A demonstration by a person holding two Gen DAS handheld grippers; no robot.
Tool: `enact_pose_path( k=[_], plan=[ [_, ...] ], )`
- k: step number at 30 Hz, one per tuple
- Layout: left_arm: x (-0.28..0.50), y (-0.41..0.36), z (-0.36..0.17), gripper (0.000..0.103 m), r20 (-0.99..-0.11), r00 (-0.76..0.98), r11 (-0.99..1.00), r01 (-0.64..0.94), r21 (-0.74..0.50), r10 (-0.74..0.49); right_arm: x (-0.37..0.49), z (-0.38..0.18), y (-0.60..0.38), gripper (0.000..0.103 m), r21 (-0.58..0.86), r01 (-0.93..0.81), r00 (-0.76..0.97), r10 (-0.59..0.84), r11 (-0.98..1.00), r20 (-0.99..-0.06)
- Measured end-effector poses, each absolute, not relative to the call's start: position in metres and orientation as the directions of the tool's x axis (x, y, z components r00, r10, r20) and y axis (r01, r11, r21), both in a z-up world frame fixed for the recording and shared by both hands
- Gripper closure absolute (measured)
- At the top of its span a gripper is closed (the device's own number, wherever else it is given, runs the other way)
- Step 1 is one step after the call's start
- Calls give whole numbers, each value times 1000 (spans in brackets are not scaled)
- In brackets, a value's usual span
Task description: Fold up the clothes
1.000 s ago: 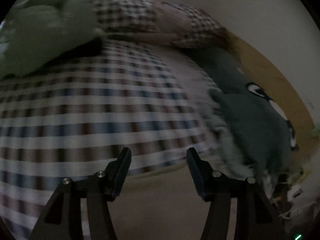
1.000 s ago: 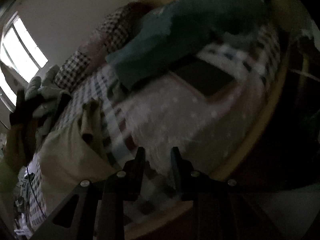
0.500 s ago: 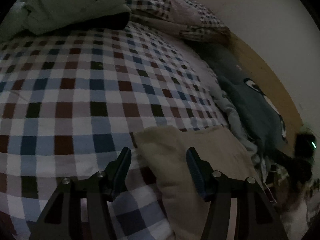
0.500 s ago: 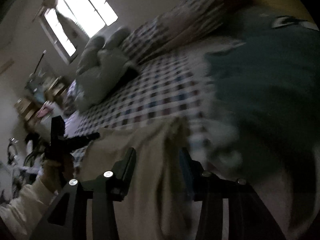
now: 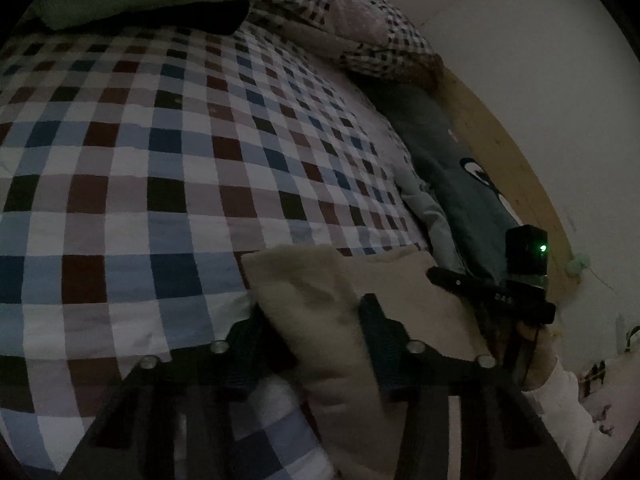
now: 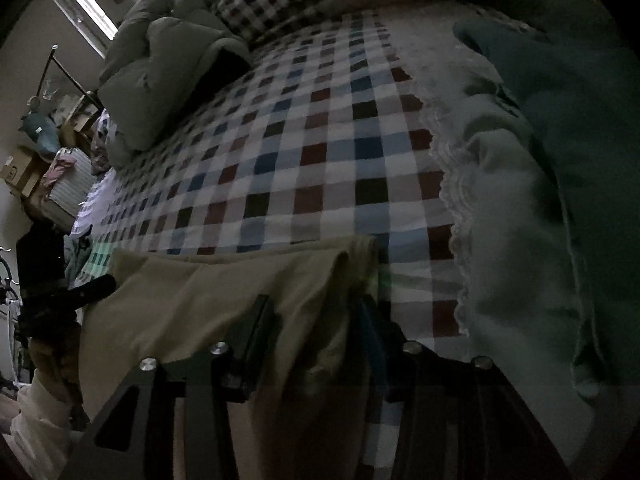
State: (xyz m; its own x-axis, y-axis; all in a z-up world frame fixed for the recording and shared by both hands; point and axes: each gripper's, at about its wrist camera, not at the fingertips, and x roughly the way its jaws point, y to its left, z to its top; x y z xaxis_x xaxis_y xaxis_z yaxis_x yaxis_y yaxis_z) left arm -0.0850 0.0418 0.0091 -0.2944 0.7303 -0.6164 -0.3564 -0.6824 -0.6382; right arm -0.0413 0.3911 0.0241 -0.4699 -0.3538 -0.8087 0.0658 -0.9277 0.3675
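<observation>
Both grippers are on the cloth now. The beige garment [image 5: 404,292] lies at the near edge of the checked bedsheet [image 5: 168,152], and each tool has a corner of it. In the left wrist view, the left gripper [image 5: 310,344] has a bunched fold of the beige fabric running up between its fingers, which stand fairly wide with the cloth filling the gap; whether they are truly pinching it is hard to tell in this dim light. The right gripper [image 6: 316,344] shows the same picture from its side: the garment's raised corner sits between the fingers, and the far finger is partly hidden behind the cloth, so I can't call that grip for certain either.

Progress, as I judge it: early. The garment looks spread rather flat between the two tools, with only the gathered corners lifted off the bedsheet, and no finished crease shows. The fold itself remains to be made, then any second fold and smoothing.

Beyond the garment, along the bedsheet's far side, a dark teal garment [image 6: 580,128] lies beside a pale lace-edged cloth [image 6: 500,184], both unfolded by the look of them. More work may be waiting there.

At the head of the bedsheet sit a green quilt [image 6: 160,64] and a checked pillow [image 5: 360,28].
</observation>
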Motion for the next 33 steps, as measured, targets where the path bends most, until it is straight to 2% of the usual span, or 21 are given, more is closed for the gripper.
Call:
enact_pose_path(
  k=[1, 2, 3, 6, 9, 13, 16, 20, 22, 24, 26, 28, 33],
  plan=[
    [-85, 42, 10, 68, -615, -298, -683, -353, -640, 730, -41, 25, 390, 84, 358, 77, -476, -350, -931, -807],
    [-86, 41, 10, 74, -611, -303, -682, -345, -645, 732, -41, 26, 389, 88, 351, 89, -481, -348, -932, -805],
    [-87, 41, 10, 81, -607, -307, -680, -336, -652, 733, -41, 27, 387, 96, 345, 104, -484, -350, -933, -802],
    [-88, 38, 14, 92, -591, -341, -681, -321, -658, 731, -45, 35, 377, 99, 289, 140, -507, -319, -947, -800],
    [-87, 39, 18, 94, -591, -367, -694, -320, -645, 719, -47, 50, 370, 100, 243, 155, -550, -288, -957, -784],
    [-92, 40, 7, 94, -633, -366, -729, -280, -624, 682, -50, 64, 362, 100, 178, 154, -591, -235, -972, -772],
    [-94, 37, 0, 86, -647, -359, -737, -248, -629, 673, -60, 50, 358, 100, 116, 137, -568, -174, -984, -804],
    [-94, 32, -1, 69, -650, -366, -742, -235, -628, 666, -64, 29, 349, 97, 10, 123, -539, -75, -992, -839],
    [-94, 28, -1, 66, -647, -361, -736, -230, -637, 672, -61, 34, 351, 87, -7, 99, -564, -50, -995, -824],
    [-95, 27, -2, 62, -645, -349, -729, -226, -646, 680, -59, 39, 356, 86, -23, 61, -578, -16, -998, -816],
    [-95, 26, -1, 58, -642, -346, -725, -228, -650, 684, -60, 44, 365, 76, 2, 15, -577, -10, -1000, -817],
    [-95, 26, 1, 57, -644, -350, -729, -230, -645, 680, -59, 50, 375, 57, 52, -11, -582, -36, -999, -813],
    [-91, 30, 6, 46, -650, -362, -741, -249, -623, 668, -50, 66, 378, 57, 179, 27, -596, -160, -983, -787]
  ],
)
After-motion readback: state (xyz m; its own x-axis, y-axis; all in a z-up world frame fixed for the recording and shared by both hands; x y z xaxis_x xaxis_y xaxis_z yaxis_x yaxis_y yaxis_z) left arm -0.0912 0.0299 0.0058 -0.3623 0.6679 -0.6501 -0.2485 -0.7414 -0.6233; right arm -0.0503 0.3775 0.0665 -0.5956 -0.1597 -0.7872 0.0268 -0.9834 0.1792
